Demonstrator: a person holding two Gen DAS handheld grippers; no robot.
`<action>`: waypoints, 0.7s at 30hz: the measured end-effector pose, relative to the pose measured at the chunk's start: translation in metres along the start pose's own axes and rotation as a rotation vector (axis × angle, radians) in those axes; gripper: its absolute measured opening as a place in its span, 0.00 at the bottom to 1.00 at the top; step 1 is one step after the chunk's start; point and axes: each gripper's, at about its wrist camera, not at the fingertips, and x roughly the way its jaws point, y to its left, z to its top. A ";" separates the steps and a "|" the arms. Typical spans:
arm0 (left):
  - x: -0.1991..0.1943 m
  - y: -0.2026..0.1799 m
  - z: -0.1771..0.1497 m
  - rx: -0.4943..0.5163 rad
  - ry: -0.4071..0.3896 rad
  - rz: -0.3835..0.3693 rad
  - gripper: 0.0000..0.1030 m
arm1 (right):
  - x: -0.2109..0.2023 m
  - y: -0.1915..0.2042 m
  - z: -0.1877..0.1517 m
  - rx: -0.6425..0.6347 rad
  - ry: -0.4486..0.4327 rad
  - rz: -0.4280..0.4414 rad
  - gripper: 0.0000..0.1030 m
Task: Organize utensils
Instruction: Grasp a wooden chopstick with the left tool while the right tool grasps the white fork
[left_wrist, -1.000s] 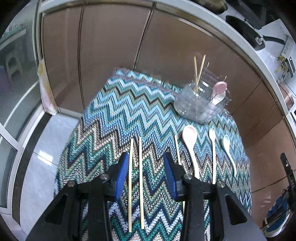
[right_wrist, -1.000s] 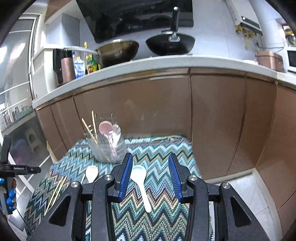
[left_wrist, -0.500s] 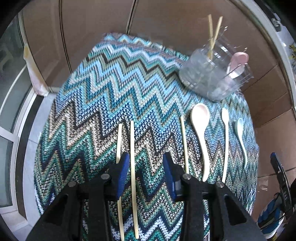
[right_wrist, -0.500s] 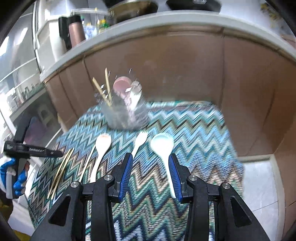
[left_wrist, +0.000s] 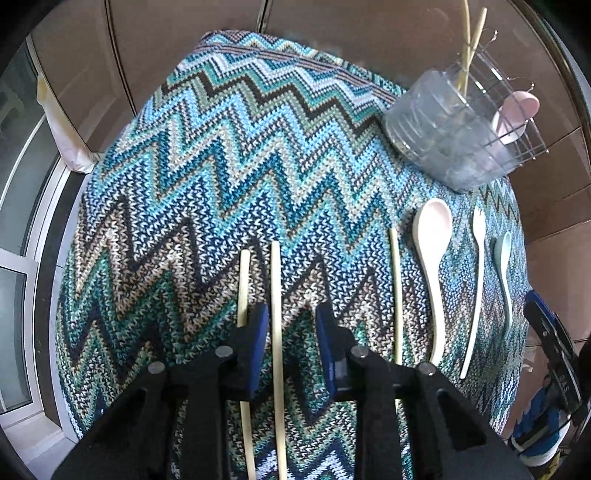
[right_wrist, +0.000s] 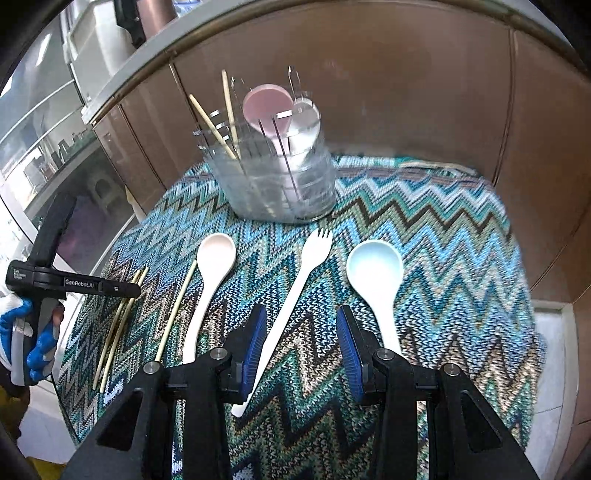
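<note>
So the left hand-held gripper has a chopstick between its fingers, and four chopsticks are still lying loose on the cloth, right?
Not quite: three chopsticks lie on the cloth, not four. The left wrist view shows one chopstick between the fingers of the left hand-held gripper, whose jaws have just been closing, a second chopstick beside it and a third chopstick near the cream spoon.

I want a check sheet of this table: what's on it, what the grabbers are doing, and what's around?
Surface: zigzag cloth covers the table.
Job's things: three loose chopsticks, cream spoon, fork, blue spoon lie flat; clear holder holds two chopsticks, pink and white spoons.
Clutter: nothing seen.
Grippers: left gripper has just been closing, one chopstick between the jaws, untouched; right gripper open above the fork handle.
Cables: nothing seen.
Surroundings: brown cabinets, counter above.
</note>
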 end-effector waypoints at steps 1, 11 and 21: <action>0.002 0.000 0.001 0.003 0.007 0.002 0.23 | 0.004 -0.001 0.003 0.009 0.017 0.015 0.38; 0.015 -0.004 0.009 0.023 0.056 -0.010 0.22 | 0.071 0.012 0.035 -0.003 0.227 -0.013 0.36; 0.019 -0.003 0.014 0.050 0.086 -0.017 0.22 | 0.109 0.009 0.053 0.049 0.342 -0.029 0.22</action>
